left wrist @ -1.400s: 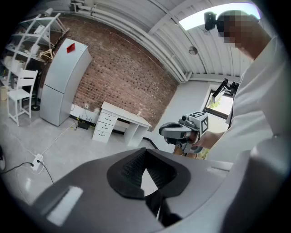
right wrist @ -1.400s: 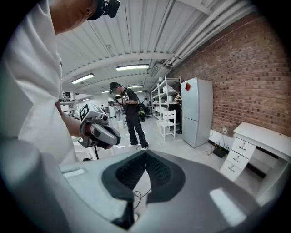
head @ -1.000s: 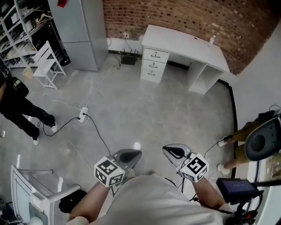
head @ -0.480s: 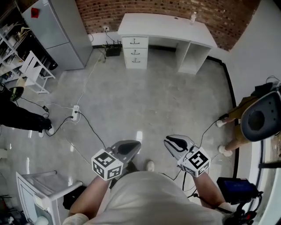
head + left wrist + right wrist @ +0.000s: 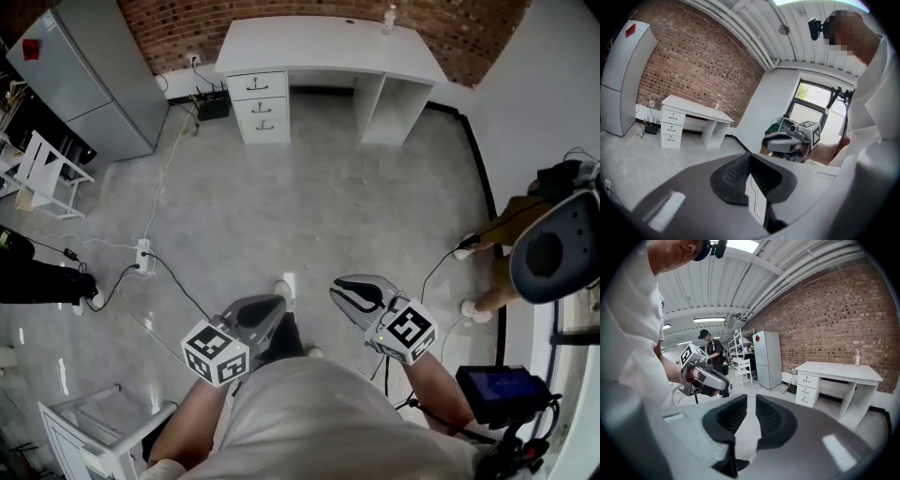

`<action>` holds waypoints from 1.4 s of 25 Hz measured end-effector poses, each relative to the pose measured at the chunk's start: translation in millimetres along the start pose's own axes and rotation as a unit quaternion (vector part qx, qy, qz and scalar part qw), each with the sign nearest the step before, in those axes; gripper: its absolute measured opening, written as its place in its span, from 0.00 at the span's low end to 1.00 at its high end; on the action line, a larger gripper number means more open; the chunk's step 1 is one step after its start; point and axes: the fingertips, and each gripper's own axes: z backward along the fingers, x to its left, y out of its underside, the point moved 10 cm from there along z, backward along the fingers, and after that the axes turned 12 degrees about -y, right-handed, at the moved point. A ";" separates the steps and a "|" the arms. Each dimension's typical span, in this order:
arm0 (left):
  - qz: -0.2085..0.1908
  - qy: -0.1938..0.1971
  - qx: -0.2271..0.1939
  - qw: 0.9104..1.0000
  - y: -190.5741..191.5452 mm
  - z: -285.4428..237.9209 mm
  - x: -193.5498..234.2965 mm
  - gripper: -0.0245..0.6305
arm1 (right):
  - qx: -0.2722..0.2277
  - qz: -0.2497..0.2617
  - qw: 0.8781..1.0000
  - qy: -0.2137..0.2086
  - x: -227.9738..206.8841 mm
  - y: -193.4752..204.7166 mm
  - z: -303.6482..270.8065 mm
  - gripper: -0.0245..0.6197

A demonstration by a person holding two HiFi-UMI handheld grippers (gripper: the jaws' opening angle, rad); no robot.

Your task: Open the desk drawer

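The white desk (image 5: 319,42) stands against the brick wall at the top of the head view. Its stack of three drawers (image 5: 260,106) is on its left side, all pushed in. Both grippers hang close to my body, far across the floor from the desk. My left gripper (image 5: 267,309) has its pads touching at the tips, with nothing between them. My right gripper (image 5: 352,295) shows a narrow gap between its pads, and it holds nothing. The desk (image 5: 696,107) is small and distant in the left gripper view, and the drawers (image 5: 807,388) likewise in the right gripper view.
A grey cabinet (image 5: 80,80) stands left of the desk. A power strip (image 5: 142,258) and cables trail over the concrete floor. A white chair (image 5: 42,173) and a person in black (image 5: 37,281) are at the left. Another person's legs (image 5: 506,234) are at the right, and a white cart (image 5: 94,431) is at the lower left.
The desk has slid left and toward the top of the head view as I move across the room. Both grippers stay in front of my body, their jaws unchanged.
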 end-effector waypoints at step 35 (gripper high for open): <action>0.119 -0.105 0.002 0.987 -244.4 -357.0 373.1 0.06 | 0.071 0.039 0.989 -0.123 -558.2 -189.4 -228.5 0.11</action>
